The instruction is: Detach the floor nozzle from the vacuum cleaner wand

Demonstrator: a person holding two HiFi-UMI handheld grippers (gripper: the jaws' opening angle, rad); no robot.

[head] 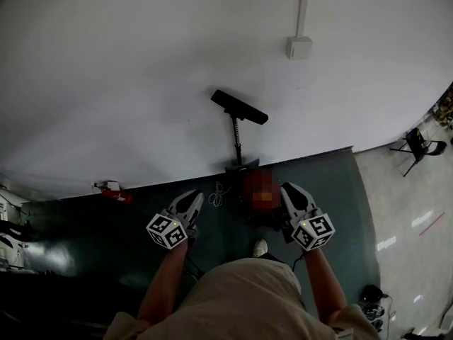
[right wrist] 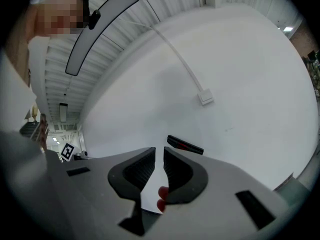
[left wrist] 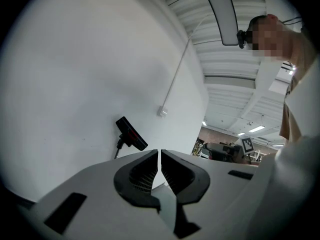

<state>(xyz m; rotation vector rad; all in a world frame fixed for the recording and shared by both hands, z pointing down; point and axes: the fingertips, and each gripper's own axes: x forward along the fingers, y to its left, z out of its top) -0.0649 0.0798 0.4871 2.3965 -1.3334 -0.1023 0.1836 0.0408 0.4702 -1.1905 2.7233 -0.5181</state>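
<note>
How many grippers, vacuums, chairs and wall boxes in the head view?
Grippers: 2, left gripper and right gripper
Vacuum: 1
Chair: 1
Wall box: 1
Total: 5

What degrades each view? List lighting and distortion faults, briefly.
Head view: the white wall reads bright while the floor is dim and murky. Left gripper view: fisheye circle with black corners; the floor nozzle is small yet sharp. Right gripper view: the same fisheye bows the wall conduit into a curve.
</note>
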